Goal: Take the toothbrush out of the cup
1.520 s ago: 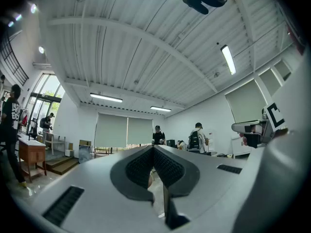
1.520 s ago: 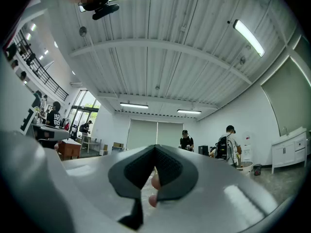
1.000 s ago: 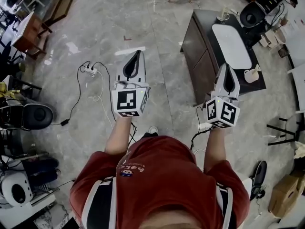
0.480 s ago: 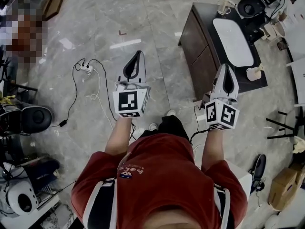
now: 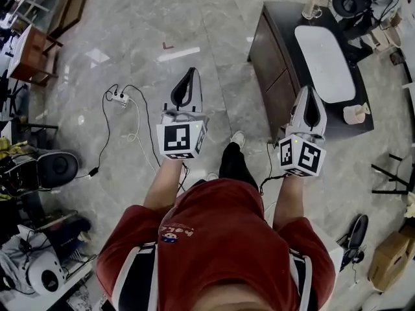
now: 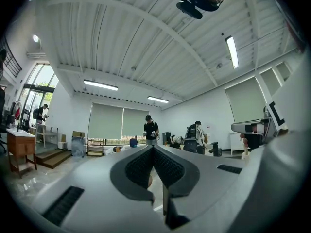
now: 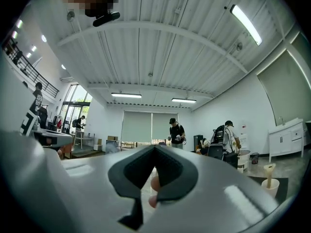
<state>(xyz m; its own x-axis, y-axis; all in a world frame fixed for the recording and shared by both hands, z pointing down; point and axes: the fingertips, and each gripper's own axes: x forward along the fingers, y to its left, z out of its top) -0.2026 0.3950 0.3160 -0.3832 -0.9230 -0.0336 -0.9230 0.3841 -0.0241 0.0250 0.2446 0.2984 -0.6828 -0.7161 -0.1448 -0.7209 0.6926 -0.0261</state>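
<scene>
Left tool [image 5: 189,73] and right tool [image 5: 307,91] are pointing level over the floor [image 5: 130,37], each with its jaws pressed together on nothing. Just ahead of the right tool the dark desk [image 5: 272,76] is carrying a white tray [image 5: 324,63], and beside that, at the near corner, the pale cup [image 5: 354,115] is standing with the toothbrush [image 7: 268,171] leaning out above its rim. It is probably going to feel light, stiff and smooth. I am judging the bare handle above the rim the best place to pinch, since the cup may tip.
</scene>
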